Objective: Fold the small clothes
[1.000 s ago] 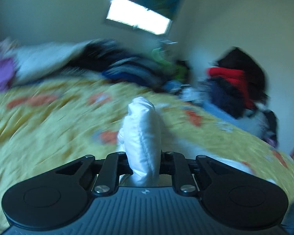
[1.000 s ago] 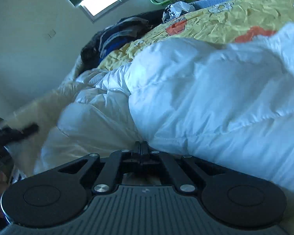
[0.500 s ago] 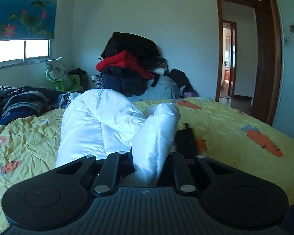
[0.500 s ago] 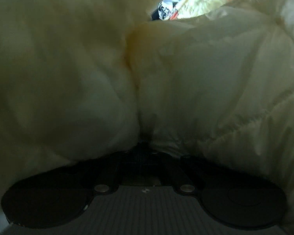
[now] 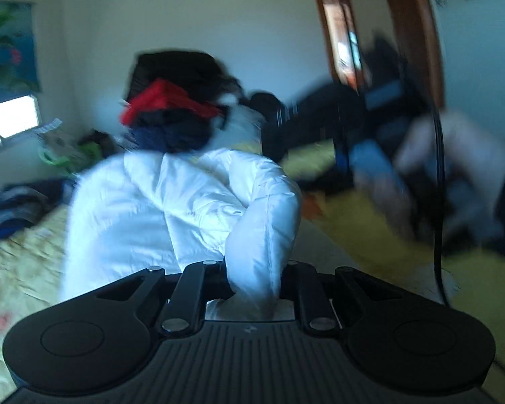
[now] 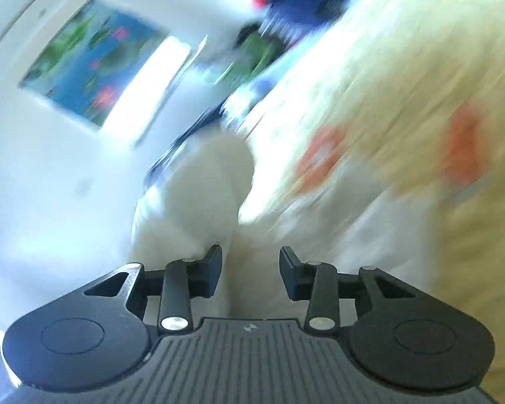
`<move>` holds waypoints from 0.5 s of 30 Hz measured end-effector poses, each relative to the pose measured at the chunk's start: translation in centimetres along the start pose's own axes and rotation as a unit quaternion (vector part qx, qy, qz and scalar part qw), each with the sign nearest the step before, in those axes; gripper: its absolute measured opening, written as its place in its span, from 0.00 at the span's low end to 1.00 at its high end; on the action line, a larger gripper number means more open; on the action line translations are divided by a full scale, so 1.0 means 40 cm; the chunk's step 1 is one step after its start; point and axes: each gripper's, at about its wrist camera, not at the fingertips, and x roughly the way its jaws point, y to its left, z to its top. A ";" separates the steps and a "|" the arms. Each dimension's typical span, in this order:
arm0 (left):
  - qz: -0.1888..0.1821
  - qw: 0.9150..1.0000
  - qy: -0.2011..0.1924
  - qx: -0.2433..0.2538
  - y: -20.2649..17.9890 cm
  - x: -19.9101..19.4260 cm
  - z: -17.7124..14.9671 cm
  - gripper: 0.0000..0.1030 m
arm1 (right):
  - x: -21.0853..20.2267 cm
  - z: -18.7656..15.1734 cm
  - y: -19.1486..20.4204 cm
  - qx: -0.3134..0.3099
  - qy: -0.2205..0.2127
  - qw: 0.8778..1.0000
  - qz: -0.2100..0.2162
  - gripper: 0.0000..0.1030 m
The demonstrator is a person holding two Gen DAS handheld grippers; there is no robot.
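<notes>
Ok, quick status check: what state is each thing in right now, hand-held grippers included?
Left hand-held gripper: shut on a fold of the white puffer jacket.
Right hand-held gripper: open, jaws just opened, nothing pinched.
White puffer jacket: partly folded, bunched on the bed.
Yellow bedspread: spread out, wrinkled.
Clothes pile: stacked, unfolded.
Door: open.

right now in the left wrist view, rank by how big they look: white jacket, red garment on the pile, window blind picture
1. white jacket, though it is nearest the camera
2. red garment and window blind picture: look alike, blurred, unranked
</notes>
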 end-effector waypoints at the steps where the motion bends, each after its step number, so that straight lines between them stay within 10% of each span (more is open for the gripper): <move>1: -0.010 1.000 0.009 -0.001 -0.015 0.014 -0.012 0.14 | -0.030 0.008 -0.005 -0.008 -0.018 1.000 -0.017 0.39; 7: -0.023 0.999 0.034 0.024 -0.080 0.076 -0.071 0.14 | -0.064 0.029 0.032 -0.068 -0.029 0.997 -0.017 0.49; 12: -0.017 0.999 0.036 0.037 -0.100 0.106 -0.087 0.14 | 0.029 0.024 0.149 -0.149 0.057 0.986 0.053 0.59; 15: -0.006 0.998 0.028 0.058 -0.122 0.114 -0.098 0.14 | 0.116 0.029 0.176 -0.183 0.096 0.978 0.016 0.61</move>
